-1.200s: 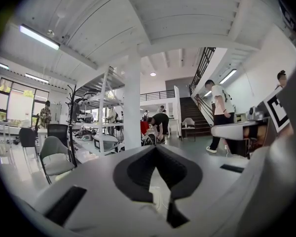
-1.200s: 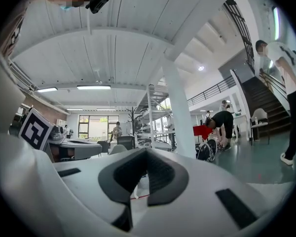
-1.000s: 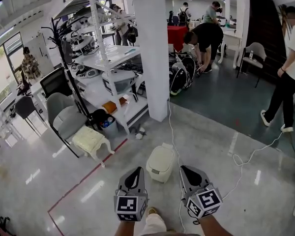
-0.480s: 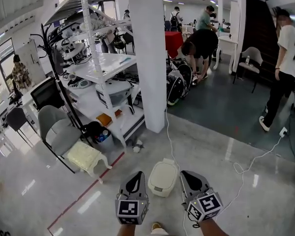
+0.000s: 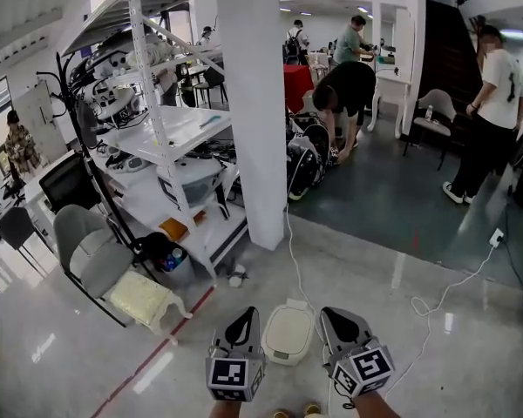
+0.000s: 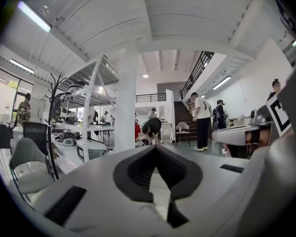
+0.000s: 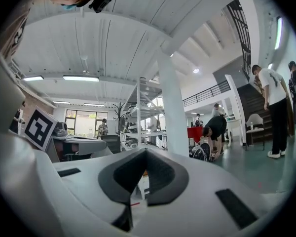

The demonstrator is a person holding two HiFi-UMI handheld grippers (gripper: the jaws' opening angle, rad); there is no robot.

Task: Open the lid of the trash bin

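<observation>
The trash bin (image 5: 288, 332) is a small cream bin with a rounded lid that lies down flat; it stands on the glossy floor just in front of me. In the head view my left gripper (image 5: 243, 320) hangs to the bin's left and my right gripper (image 5: 338, 318) to its right, both above floor level and apart from it. Each holds nothing, with its jaws together at the tips. The left gripper view shows the left gripper (image 6: 155, 147) and the right gripper view the right gripper (image 7: 146, 151) pointing out level across the hall; the bin is hidden there.
A white pillar (image 5: 254, 111) rises just beyond the bin, with a white shelving rack (image 5: 169, 138) to its left. A grey chair (image 5: 91, 256) and a cream stool (image 5: 146, 297) stand at left. A white cable (image 5: 454, 289) trails on the floor at right. Several people are further back.
The whole view has advanced toward the pillar. The bin has slid down the picture and now sits between the two gripper tips. Both grippers keep the same pose.
</observation>
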